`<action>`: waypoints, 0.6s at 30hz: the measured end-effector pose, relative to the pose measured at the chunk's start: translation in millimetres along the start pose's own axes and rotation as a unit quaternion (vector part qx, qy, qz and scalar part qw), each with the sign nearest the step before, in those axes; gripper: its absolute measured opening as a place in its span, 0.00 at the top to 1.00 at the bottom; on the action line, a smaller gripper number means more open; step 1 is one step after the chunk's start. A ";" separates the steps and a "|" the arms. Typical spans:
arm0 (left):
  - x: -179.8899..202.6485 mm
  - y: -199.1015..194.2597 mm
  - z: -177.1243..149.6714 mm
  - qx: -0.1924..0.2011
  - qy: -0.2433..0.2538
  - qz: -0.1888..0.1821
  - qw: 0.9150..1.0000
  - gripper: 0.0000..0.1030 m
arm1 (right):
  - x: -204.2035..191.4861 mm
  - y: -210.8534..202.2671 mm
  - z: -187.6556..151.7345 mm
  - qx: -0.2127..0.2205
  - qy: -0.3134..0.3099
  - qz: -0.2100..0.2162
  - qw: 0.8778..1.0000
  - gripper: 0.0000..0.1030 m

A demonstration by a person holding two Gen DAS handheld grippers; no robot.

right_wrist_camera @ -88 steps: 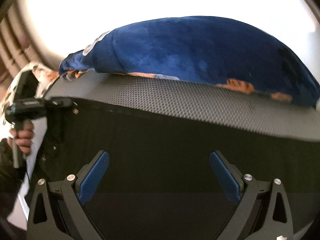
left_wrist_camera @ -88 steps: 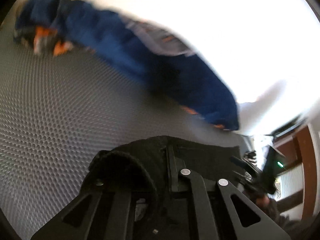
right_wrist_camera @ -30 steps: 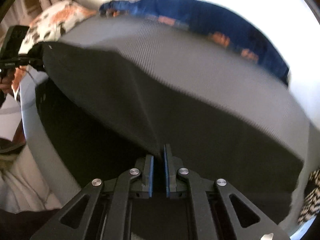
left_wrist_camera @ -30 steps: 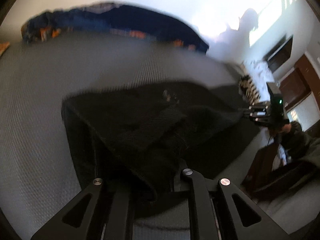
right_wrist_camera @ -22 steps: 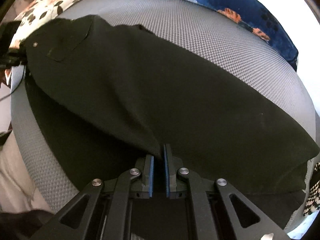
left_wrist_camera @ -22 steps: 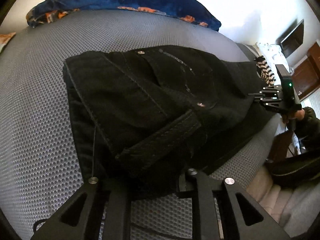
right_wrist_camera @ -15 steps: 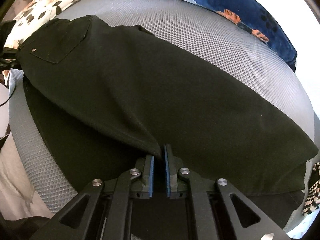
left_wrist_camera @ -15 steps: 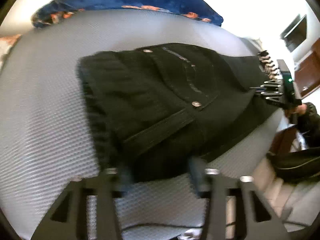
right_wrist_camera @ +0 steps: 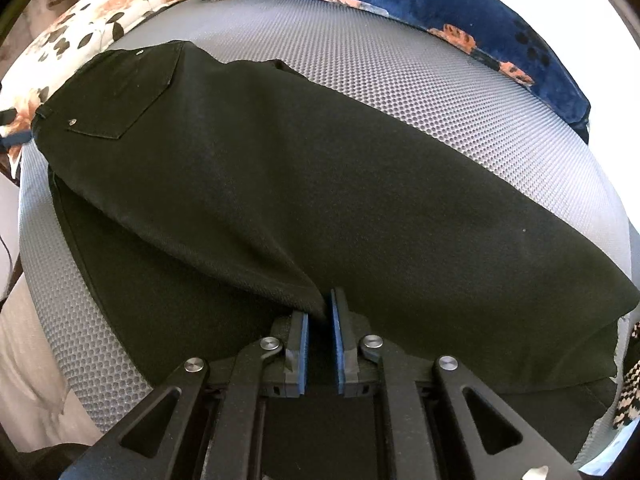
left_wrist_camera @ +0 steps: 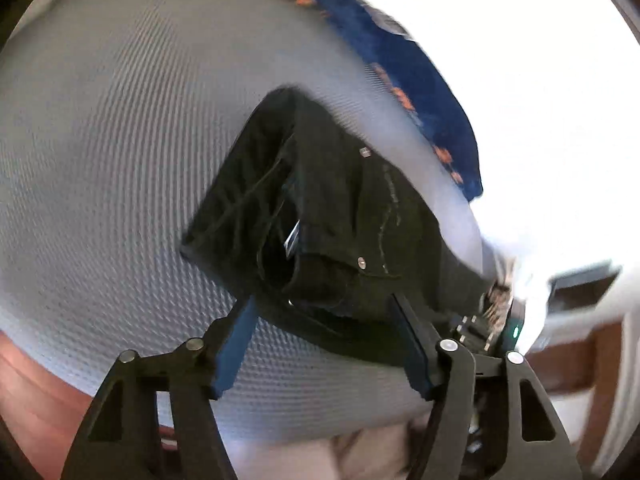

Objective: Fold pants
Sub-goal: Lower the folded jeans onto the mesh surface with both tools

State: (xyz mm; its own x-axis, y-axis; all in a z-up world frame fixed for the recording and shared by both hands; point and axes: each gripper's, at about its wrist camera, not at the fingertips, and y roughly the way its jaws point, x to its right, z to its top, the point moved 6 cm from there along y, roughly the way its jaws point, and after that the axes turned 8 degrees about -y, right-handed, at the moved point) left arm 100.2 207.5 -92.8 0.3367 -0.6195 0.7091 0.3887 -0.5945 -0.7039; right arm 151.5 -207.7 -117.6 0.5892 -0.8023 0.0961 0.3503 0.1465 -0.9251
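Black pants (right_wrist_camera: 304,184) lie folded lengthwise on a grey mesh-textured surface (right_wrist_camera: 460,92), waistband and back pocket at the far left. My right gripper (right_wrist_camera: 319,312) is shut on the pants' leg fabric near the hem end. In the left wrist view the waistband end of the pants (left_wrist_camera: 320,220) lies on the grey surface (left_wrist_camera: 120,160), with rivets and a label showing. My left gripper (left_wrist_camera: 324,320) is open and empty, its blue pads just short of the waistband edge.
A blue blanket with orange patches (right_wrist_camera: 440,4) lies along the far edge of the surface; it also shows in the left wrist view (left_wrist_camera: 400,80). A floral pillow (right_wrist_camera: 80,28) sits at the far left. A black-and-white patterned cloth (right_wrist_camera: 630,392) is at the right edge.
My left gripper has let go of the waistband, opened and drawn back while swinging round. The pants have settled flat. My right gripper stays shut on the leg fabric.
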 end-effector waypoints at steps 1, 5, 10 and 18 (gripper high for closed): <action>-3.0 6.6 0.3 -0.001 -0.016 -0.001 1.000 0.44 | -0.1 -0.6 -0.4 0.001 0.000 0.000 1.000 0.90; -3.8 17.3 8.6 0.013 -0.049 -0.001 0.999 0.45 | 2.3 0.7 0.8 0.003 -0.001 -0.002 1.000 0.90; 10.9 24.4 24.1 0.013 -0.035 0.012 0.999 0.82 | 3.2 -2.3 -1.7 0.005 0.011 -0.002 1.000 0.90; 70.4 -5.3 54.8 0.036 0.108 0.016 0.993 0.83 | -5.6 -44.2 -9.9 0.034 0.016 -0.021 0.999 0.90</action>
State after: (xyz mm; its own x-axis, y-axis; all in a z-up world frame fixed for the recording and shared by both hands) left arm 168.9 195.2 -36.9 0.1608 -0.7374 0.6560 0.4441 -0.5395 -0.7153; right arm 125.4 -215.4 -80.8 0.5504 -0.8260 0.1214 0.4231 0.1506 -0.8935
